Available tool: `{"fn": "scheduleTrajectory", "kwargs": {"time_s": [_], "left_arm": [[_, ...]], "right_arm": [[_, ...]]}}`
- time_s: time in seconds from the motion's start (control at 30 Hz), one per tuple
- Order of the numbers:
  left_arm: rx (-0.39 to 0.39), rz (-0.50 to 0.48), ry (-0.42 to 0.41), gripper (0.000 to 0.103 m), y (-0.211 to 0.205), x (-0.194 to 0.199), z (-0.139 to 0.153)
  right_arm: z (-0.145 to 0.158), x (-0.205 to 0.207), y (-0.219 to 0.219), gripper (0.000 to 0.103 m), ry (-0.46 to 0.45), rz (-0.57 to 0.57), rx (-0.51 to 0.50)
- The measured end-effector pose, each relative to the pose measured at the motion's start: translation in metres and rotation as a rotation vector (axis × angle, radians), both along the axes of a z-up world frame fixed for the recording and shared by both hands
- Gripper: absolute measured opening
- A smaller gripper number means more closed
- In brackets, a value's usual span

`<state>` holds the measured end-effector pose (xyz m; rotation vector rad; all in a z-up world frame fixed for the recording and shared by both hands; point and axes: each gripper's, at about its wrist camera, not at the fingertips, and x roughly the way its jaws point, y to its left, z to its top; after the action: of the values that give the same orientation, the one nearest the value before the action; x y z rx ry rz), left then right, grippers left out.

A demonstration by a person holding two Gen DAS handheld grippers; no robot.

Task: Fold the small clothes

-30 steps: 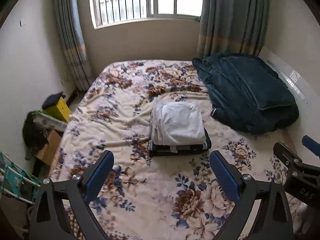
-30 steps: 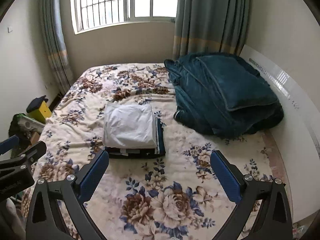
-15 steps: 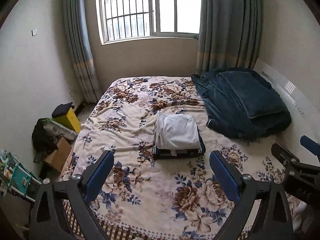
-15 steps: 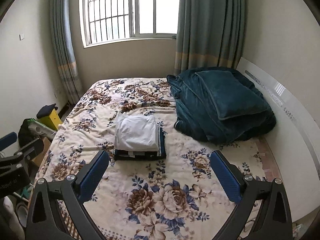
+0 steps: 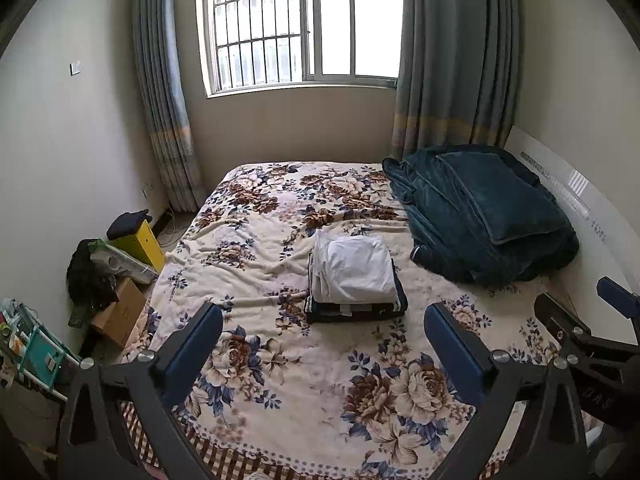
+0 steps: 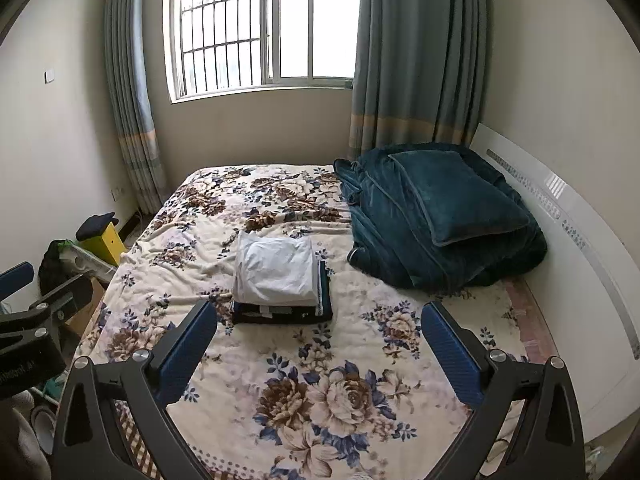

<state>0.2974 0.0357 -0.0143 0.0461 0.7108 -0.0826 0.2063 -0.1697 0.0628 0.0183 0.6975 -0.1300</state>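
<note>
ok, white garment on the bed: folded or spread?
Folded. The white garment is a compact rectangle with layered edges, stacked on darker folded clothes.

Each gripper, the left gripper (image 5: 323, 334) and the right gripper (image 6: 319, 330), has a black angular frame with triangular cut-outs, 2 fingers faced with ribbed blue pads (image 6: 450, 350), silver round screws (image 5: 501, 356) at the joints and faint white lettering.

Barred window (image 5: 304, 26) bright, grey-blue curtains (image 5: 456, 56), pale walls, floral-covered bed (image 5: 280, 360).
</note>
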Motion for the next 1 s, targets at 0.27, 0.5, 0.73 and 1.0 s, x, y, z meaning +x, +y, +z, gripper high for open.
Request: {"fn": "scheduleTrajectory", "kwargs": {"time_s": [0.27, 0.5, 0.73, 1.0], "left_arm": [[0.002, 0.004, -0.007, 0.103, -0.001, -0.004, 0.004], [0.001, 0.008, -0.016, 0.103, -0.005, -0.003, 0.008], [0.0, 0.008, -0.02, 0.103, -0.006, -0.003, 0.009], [0.0, 0.013, -0.021, 0.103, -0.006, -0.005, 0.01]], "right_arm": [[0.004, 0.002, -0.004, 0.103, -0.015, 0.001, -0.001], [0.005, 0.005, -0.001, 0.103, -0.02, 0.009, -0.002], [0.006, 0.005, -0.002, 0.103, -0.028, 0.011, -0.005], [0.012, 0.004, -0.001, 0.103, -0.038, 0.013, -0.001]]}}
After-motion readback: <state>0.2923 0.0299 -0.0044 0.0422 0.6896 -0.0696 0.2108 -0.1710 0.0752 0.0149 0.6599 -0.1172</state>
